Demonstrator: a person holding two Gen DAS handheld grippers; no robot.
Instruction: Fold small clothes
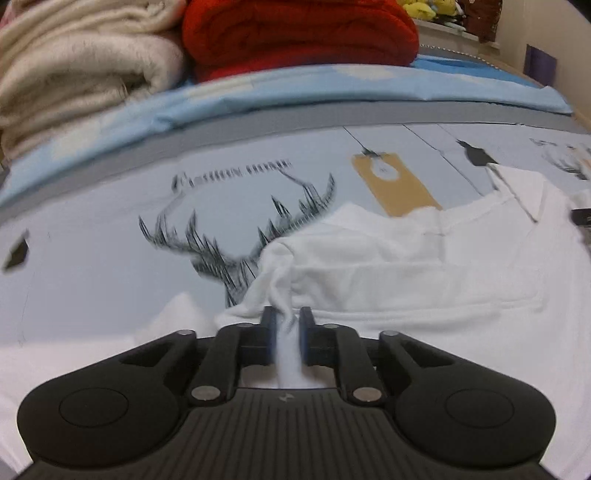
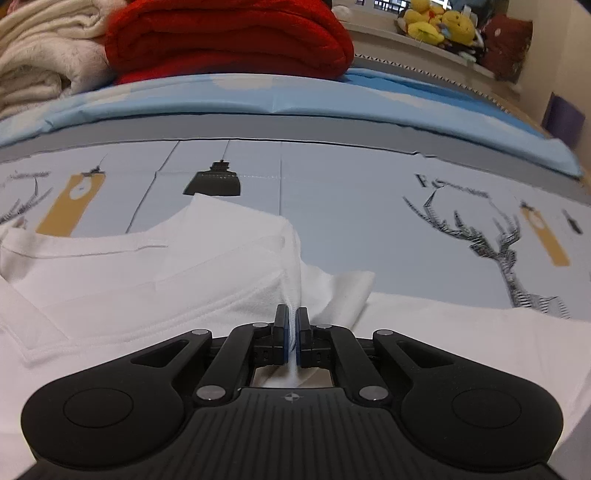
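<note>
A white garment (image 1: 406, 258) lies spread on a pale grey bed sheet (image 1: 92, 258) printed with a deer head (image 1: 236, 236) and hanging tags. In the left wrist view its long axis runs from about 8 o'clock to 2 o'clock, with the ribbed neckline toward 2 o'clock at the far right. The left claw (image 1: 288, 325) has its blue pads narrow, pinching a bunched fold of the white garment that rises in a twisted ridge toward 12 o'clock. In the right wrist view the same garment (image 2: 147, 280) stretches from 9 o'clock toward the centre, its collar edge at the left, and a folded flap peaks near 11 o'clock. The right claw (image 2: 292, 328) is almost fully closed, clamping a thin pleat of the cloth between its pads. Beyond the sheet, at 12 o'clock, sit a folded red blanket (image 2: 229, 40) and a cream blanket (image 2: 44, 48) on a light blue cover (image 2: 332, 96); yellow plush toys (image 2: 436, 22) stand at 1 o'clock.
</note>
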